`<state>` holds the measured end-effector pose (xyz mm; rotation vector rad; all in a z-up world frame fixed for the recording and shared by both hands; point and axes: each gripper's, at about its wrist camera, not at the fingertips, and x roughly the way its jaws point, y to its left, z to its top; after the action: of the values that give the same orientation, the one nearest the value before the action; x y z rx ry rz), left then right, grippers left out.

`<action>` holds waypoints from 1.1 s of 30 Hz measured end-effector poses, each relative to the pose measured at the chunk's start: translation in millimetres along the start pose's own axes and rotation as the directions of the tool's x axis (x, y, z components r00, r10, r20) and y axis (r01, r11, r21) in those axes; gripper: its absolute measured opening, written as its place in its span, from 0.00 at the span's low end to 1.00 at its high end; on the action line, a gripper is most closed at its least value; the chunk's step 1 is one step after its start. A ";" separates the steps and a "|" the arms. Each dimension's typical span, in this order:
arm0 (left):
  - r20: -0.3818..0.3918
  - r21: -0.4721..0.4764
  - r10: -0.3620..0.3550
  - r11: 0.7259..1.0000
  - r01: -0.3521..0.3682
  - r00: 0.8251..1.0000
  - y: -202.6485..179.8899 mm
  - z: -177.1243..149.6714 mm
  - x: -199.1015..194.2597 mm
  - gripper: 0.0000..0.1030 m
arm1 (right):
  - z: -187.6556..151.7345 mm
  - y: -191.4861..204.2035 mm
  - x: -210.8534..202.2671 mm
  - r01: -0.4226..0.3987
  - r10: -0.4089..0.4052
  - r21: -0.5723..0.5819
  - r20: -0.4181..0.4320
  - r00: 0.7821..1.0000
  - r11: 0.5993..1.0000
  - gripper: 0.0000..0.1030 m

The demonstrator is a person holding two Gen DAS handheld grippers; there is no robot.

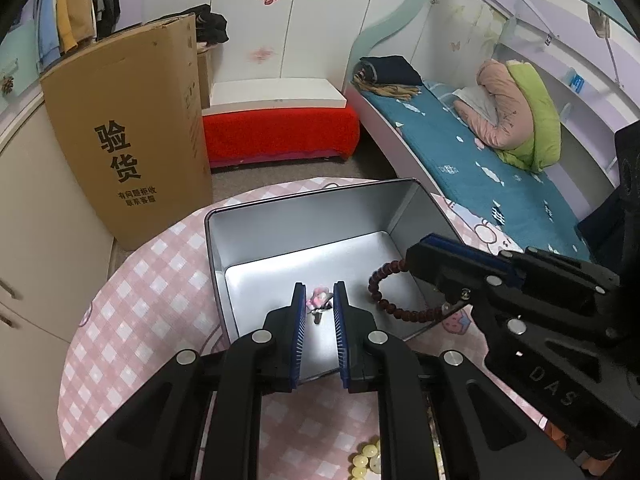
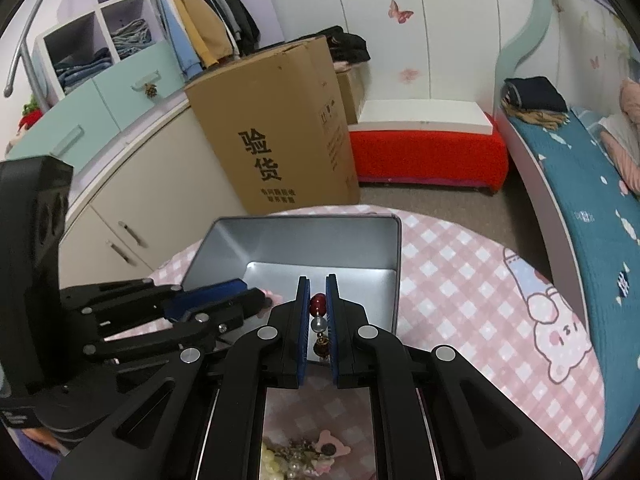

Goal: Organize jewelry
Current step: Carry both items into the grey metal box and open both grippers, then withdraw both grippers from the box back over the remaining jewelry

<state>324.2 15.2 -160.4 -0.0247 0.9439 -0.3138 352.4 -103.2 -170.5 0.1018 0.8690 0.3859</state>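
An open silver tin box (image 1: 256, 236) (image 2: 280, 240) stands on the round pink checked table. My left gripper (image 1: 319, 294) hangs over the box floor, its fingers narrowly apart around a small pink hair clip (image 1: 319, 299); whether they pinch it I cannot tell. My right gripper (image 2: 318, 292) is shut on a dark red bead bracelet (image 1: 386, 294) (image 2: 319, 318), which dangles over the box's right side. In the left wrist view the right gripper (image 1: 424, 256) comes in from the right. In the right wrist view the left gripper (image 2: 224, 296) comes in from the left.
Loose jewelry lies on the table near me: yellow beads (image 1: 366, 462), a pearl tangle (image 2: 292, 460) and a pink bear clip (image 2: 330, 446). A tall cardboard box (image 1: 124, 136) stands behind the table, a red bench (image 1: 280, 132) and a bed (image 1: 480, 160) beyond.
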 end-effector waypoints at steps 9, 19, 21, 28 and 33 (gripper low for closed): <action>0.029 0.014 0.046 0.999 -0.047 0.999 -1.8 3.0 -4.3 0.39 | -4.3 -7.3 -6.4 -0.004 0.004 0.024 0.008 1.000 1.000 0.11; 0.130 -0.017 0.069 0.998 -0.068 0.989 -4.4 -4.4 -49.4 0.58 | -4.6 -8.5 -48.8 -0.015 0.012 0.038 0.078 0.997 0.999 0.11; 0.163 -0.027 0.077 0.997 -0.073 0.984 -4.3 -8.1 -63.8 0.62 | -6.4 -6.1 -64.2 -0.010 0.008 0.027 0.101 0.995 1.000 0.11; 0.250 -0.066 0.137 0.990 -0.124 0.959 -5.3 -38.9 -106.3 0.69 | -25.2 -0.5 -113.4 0.058 -0.056 -0.007 0.166 0.985 0.998 0.15; 0.230 -0.084 0.149 0.988 -0.133 0.962 -6.5 -69.3 -111.5 0.69 | -54.0 -3.6 -136.2 0.119 -0.113 -0.016 0.190 0.975 0.993 0.56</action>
<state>206.4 47.7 -111.9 -0.0553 0.7150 -0.1427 233.1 -160.7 -107.6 0.0608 0.6784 0.2736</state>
